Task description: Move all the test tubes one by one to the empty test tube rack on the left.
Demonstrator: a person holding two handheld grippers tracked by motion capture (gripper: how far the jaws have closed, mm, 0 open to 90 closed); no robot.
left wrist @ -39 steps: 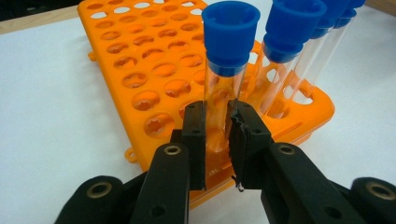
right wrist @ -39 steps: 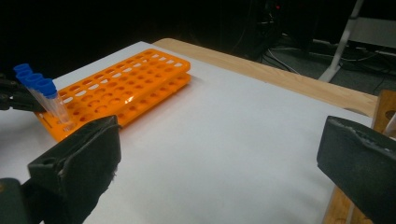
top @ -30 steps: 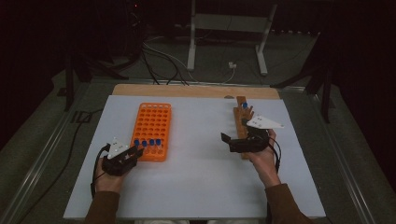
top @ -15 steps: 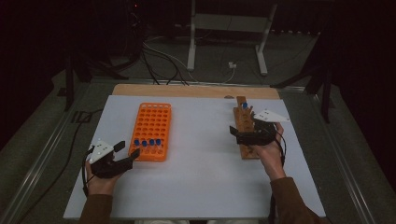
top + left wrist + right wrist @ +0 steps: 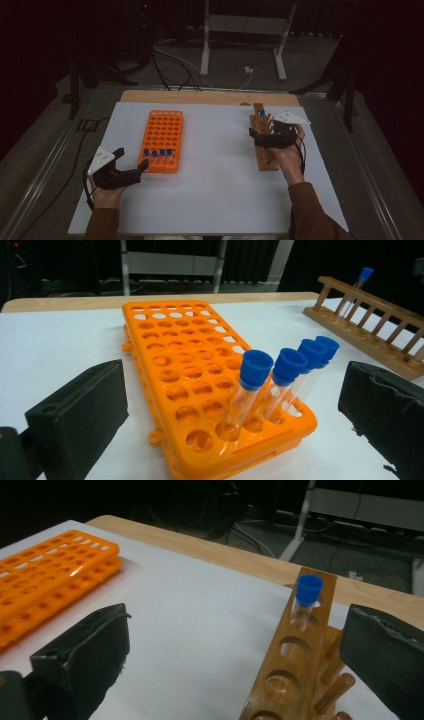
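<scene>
An orange tube rack (image 5: 164,131) lies left of centre on the white table. Several blue-capped tubes (image 5: 157,152) stand in its near row. My left gripper (image 5: 132,159) sits just left of the rack's near corner, open and empty. In the left gripper view the tubes (image 5: 280,385) stand ahead, between the wide-apart pads (image 5: 80,415). A wooden rack (image 5: 263,155) lies at the right, with one blue-capped tube (image 5: 261,113) at its far end. My right gripper (image 5: 254,137) hovers open over that rack. The right gripper view shows the tube (image 5: 306,597) ahead of the jaws.
The white sheet (image 5: 215,190) covers a wooden tabletop whose far edge (image 5: 210,97) shows. Beyond it are cables and a metal stand (image 5: 242,45) on the dark floor. Most holes of the orange rack (image 5: 175,340) and wooden rack (image 5: 292,665) hold nothing.
My left gripper has drawn back a little to the left and toward the person. My right gripper has moved forward along the wooden rack toward its far end.
</scene>
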